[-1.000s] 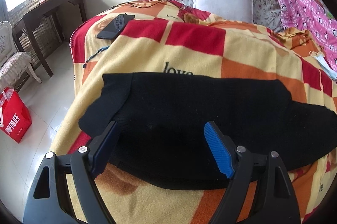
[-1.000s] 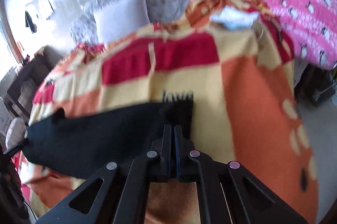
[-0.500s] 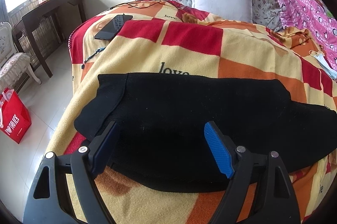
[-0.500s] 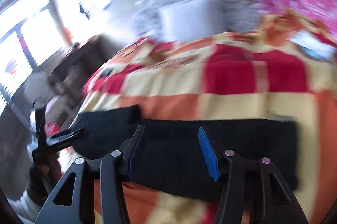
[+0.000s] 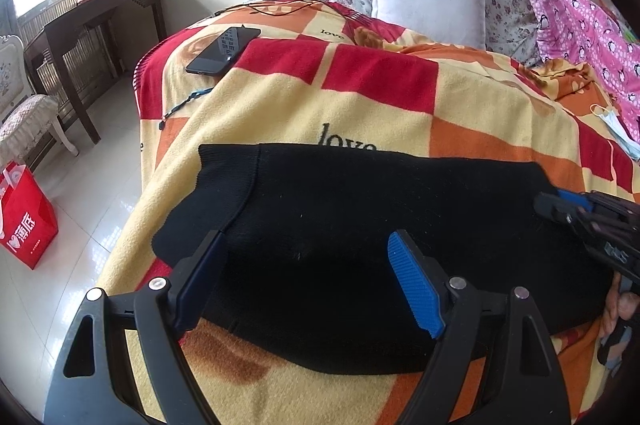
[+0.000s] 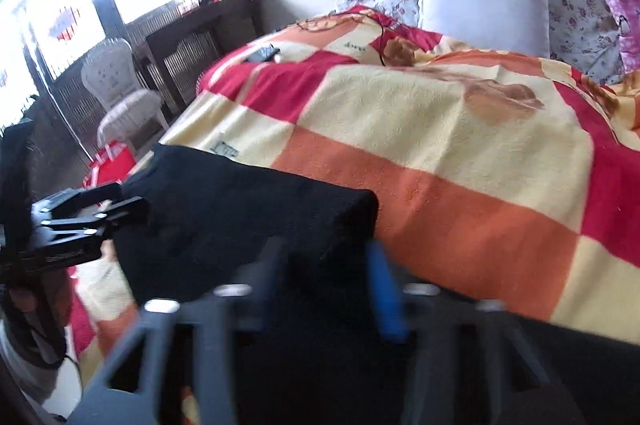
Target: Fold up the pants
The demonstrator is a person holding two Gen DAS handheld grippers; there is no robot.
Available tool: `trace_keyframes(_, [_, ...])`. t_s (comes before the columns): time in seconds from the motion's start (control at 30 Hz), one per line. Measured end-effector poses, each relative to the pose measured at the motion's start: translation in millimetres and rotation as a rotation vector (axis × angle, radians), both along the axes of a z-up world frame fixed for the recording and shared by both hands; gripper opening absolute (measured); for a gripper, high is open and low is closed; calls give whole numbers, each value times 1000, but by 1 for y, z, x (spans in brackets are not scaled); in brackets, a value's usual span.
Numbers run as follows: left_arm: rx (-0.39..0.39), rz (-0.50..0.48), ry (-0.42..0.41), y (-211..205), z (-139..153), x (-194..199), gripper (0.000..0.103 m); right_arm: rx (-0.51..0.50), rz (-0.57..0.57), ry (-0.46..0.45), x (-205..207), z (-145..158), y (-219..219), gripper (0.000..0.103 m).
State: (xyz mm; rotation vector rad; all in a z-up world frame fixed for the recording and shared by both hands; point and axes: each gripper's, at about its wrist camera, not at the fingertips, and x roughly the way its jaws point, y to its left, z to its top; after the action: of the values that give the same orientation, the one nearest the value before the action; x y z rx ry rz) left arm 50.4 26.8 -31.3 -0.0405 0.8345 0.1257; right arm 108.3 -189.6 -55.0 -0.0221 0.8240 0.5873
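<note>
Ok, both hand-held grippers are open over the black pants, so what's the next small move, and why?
Probably lower the left hand-held gripper and close it on the pants at their near edge. Its jaws are open, straddling that edge with nothing pinched. The right hand-held gripper is also open at the other end. The pants lie flat on the checked blanket, so neither end can be lifted ungripped.

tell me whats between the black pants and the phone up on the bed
In the left wrist view only blanket lies between the black pants and the phone: yellow and red squares, with a thin blue cord off to the left edge.
</note>
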Motion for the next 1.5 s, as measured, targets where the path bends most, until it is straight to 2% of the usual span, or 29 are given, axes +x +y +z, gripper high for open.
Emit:
trace_keyframes(0.07, [1, 5, -2, 1, 0, 0, 83, 15, 2, 12, 7, 3, 0, 10])
trace_keyframes(0.2, [-3, 4, 9, 1, -4, 1, 83, -14, -10, -40, 11, 20, 6, 8])
trace_keyframes(0.37, [8, 1, 17, -3, -9, 0, 83, -70, -58, -23, 25, 7, 12, 9])
trace_keyframes(0.43, [13, -1, 21, -5, -10, -1, 83, -34, -84, -4, 25, 6, 5, 16])
trace_keyframes(0.47, [14, -2, 18, -5, -9, -2, 83, -19, -103, -5, 22, 9, 1, 22])
trace_keyframes(0.5, [10, -3, 16, -5, -8, -4, 83, -7, -108, -15, 16, 14, -1, 33])
trace_keyframes(0.6, [3, -1, 8, 0, -4, -8, 83, 30, -68, -45, -11, 33, -1, 48])
trace_keyframes(0.67, [10, 5, 2, 3, -2, -10, 83, 46, -2, -56, -32, 41, 9, 52])
trace_keyframes(0.8, [10, 52, -17, 27, 8, -18, 83, 39, 140, -88, -68, 45, 46, 53])
trace_keyframes(0.9, [9, 103, -32, 48, 14, -22, 83, 8, 220, -92, -79, 36, 76, 53])
trace_keyframes(0.97, [5, 131, -36, 59, 16, -24, 83, -72, 270, -104, -84, 25, 100, 53])
trace_keyframes(1.07, [-9, 155, -33, 68, 14, -24, 83, -141, 309, -122, -86, 12, 118, 53])
trace_keyframes(1.13, [-17, 157, -29, 70, 13, -24, 83, -198, 321, -140, -82, 2, 130, 50])
trace_keyframes(1.17, [-19, 155, -29, 70, 12, -24, 83, -216, 317, -138, -78, -2, 133, 37])
trace_keyframes(1.2, [-19, 151, -31, 69, 12, -24, 83, -218, 311, -131, -76, -5, 134, 17])
trace_keyframes(1.27, [-16, 143, -35, 66, 13, -25, 83, -142, 297, -91, -70, -3, 128, 7])
trace_keyframes(1.43, [-16, 133, -46, 62, 16, -26, 83, -43, 308, -38, -82, 7, 117, 7])
trace_keyframes(1.5, [-19, 133, -42, 61, 15, -26, 83, -57, 308, -21, -85, -1, 120, 7])
